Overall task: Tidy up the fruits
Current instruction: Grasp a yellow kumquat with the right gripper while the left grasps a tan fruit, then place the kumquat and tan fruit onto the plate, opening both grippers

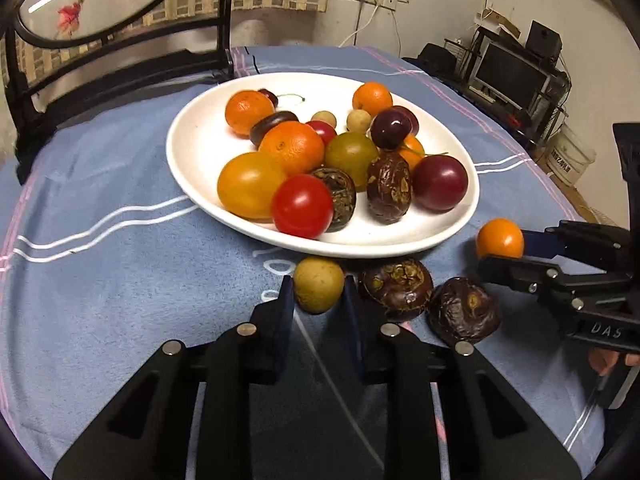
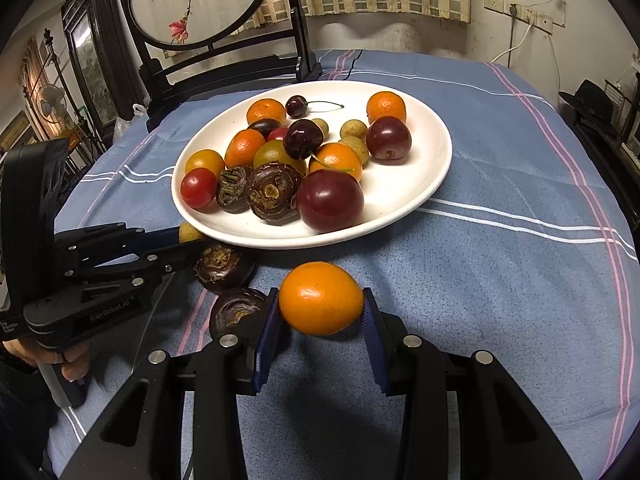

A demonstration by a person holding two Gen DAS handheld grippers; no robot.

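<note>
Outside, two water chestnuts (image 1: 397, 287) lie loose; each claw (image 1: 318, 294) grips one fruit (image 1: 319, 284).

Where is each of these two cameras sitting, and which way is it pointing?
Left wrist view: sits on the left gripper, looks down along its fingers at a small yellow-green fruit and the white plate; right gripper shows.
Right wrist view: sits on the right gripper, looks at an orange fruit; left gripper and a hand show.
Shared: plate, blue cloth.
</note>
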